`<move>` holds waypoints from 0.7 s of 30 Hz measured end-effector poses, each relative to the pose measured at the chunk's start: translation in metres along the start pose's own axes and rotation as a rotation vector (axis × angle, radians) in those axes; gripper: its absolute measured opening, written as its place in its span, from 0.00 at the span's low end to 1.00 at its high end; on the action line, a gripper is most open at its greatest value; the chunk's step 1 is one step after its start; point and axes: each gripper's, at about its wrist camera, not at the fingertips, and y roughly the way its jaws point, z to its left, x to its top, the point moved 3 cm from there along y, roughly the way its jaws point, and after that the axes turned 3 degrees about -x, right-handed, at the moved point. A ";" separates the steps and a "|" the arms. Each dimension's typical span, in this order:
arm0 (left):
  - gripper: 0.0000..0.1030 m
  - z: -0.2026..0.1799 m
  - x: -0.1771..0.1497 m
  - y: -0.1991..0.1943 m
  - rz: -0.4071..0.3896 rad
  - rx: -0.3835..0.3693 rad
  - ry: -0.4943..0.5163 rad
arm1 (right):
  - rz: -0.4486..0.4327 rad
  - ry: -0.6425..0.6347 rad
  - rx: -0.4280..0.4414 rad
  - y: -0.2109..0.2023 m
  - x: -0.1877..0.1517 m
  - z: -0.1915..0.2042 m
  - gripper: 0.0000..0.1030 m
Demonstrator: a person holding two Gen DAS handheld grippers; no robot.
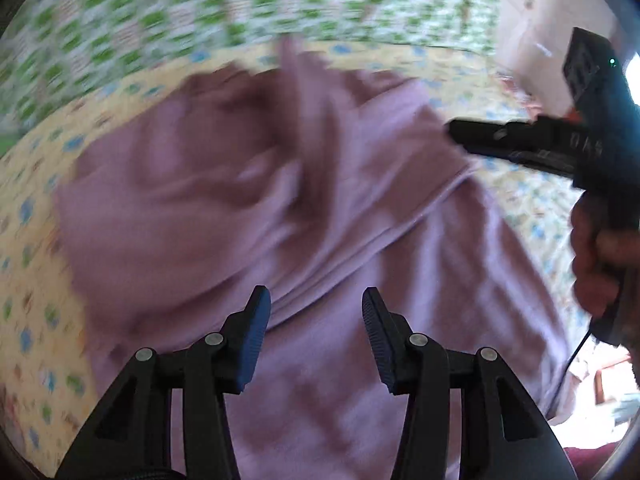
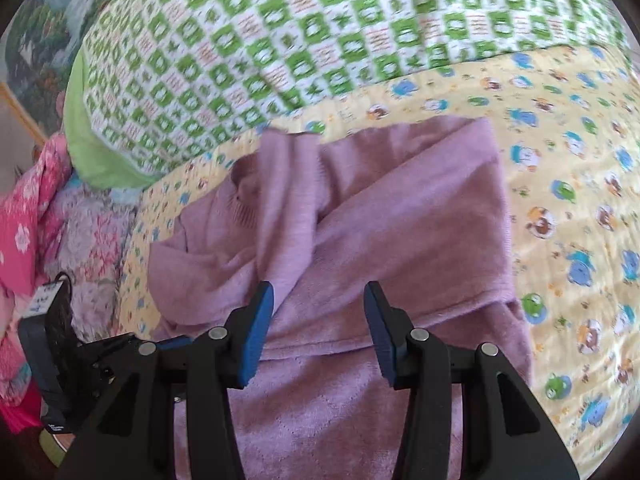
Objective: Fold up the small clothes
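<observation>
A mauve knitted sweater (image 2: 400,220) lies on a yellow cartoon-print sheet (image 2: 568,184), with both sleeves folded across its body. It also fills the left wrist view (image 1: 240,200), which is blurred. My left gripper (image 1: 316,320) is open and empty just above the sweater's lower part. My right gripper (image 2: 318,316) is open and empty over the sweater's middle. The right gripper also shows at the right of the left wrist view (image 1: 456,132), held in a hand above the sweater's right edge. The left gripper's body shows at the lower left of the right wrist view (image 2: 80,356).
A green-and-white checked blanket (image 2: 320,24) lies bunched behind the sweater. Pink floral clothes (image 2: 36,216) are piled at the left. The yellow sheet extends to the right of the sweater.
</observation>
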 end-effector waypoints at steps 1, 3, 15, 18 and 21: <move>0.47 0.019 -0.010 -0.005 0.000 0.045 -0.029 | 0.008 -0.011 0.004 0.006 0.001 0.003 0.47; 0.47 0.054 -0.022 -0.006 0.008 0.127 -0.069 | 0.021 -0.023 0.011 0.019 0.007 0.007 0.47; 0.47 0.130 -0.029 0.036 0.094 0.330 -0.156 | 0.086 0.103 0.053 0.121 0.088 0.005 0.51; 0.44 0.142 -0.024 0.037 0.059 0.323 -0.275 | 0.095 0.055 0.086 0.120 0.095 0.024 0.08; 0.36 0.149 -0.025 0.035 0.032 0.337 -0.326 | -0.135 0.063 0.277 0.046 0.107 0.037 0.08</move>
